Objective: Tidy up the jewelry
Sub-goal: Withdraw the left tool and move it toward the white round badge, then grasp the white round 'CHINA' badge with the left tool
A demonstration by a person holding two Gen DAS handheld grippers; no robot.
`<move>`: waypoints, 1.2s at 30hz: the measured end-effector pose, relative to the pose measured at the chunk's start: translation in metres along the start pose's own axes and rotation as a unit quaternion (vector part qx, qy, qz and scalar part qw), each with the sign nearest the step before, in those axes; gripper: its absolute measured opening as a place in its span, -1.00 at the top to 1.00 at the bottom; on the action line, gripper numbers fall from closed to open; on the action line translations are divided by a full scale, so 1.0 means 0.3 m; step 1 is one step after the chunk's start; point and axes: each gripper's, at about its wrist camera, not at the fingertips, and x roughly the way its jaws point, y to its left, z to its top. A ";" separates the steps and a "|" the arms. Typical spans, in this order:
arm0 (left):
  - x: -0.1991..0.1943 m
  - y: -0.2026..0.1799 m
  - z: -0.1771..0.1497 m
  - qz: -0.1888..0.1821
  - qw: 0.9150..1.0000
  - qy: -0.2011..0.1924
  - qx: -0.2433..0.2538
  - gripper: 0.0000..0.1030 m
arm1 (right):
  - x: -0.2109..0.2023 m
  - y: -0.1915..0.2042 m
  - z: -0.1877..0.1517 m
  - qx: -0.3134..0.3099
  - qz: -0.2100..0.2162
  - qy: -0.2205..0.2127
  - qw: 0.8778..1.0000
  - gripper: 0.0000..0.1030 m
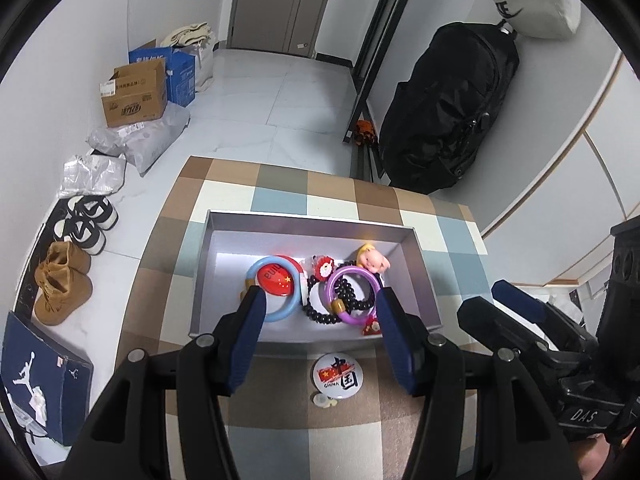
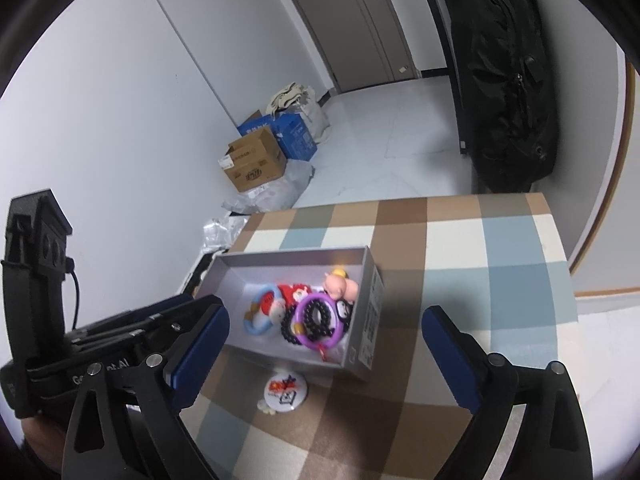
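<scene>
Black frames, blue jaws, silver screws; lettering blurry.

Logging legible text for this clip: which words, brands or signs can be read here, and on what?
"CHINA", under large Chinese characters: round badge on the table.
"DAS": body of the right gripper.
"ina" (partial): red badge in the box.
Jumpman logo, no words: blue shoebox on the floor.
Print on the cardboard box, blue carton and the box's side label: too small or blurred.

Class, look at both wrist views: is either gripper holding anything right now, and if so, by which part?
Nothing is held. The left gripper and right gripper both stand open and empty above the tray; the round badge lies untouched on the checkered cloth.
</scene>
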 end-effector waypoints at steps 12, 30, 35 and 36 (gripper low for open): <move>0.005 -0.002 -0.068 -0.016 1.000 0.017 0.013 -0.32 | -0.052 -0.025 -0.073 -0.010 -0.036 0.010 0.999 -1.00; 0.118 -0.042 -0.155 -0.012 0.993 0.084 0.078 -0.32 | -0.079 -0.121 -0.111 0.039 -0.085 0.046 0.995 -1.00; 0.149 -0.068 -0.176 0.006 0.990 0.102 0.099 -0.32 | -0.086 -0.122 -0.112 0.036 -0.086 0.045 0.995 -1.00; 0.150 -0.070 -0.175 0.010 0.989 0.104 0.100 -0.32 | -0.087 -0.121 -0.112 0.034 -0.087 0.044 0.995 -1.00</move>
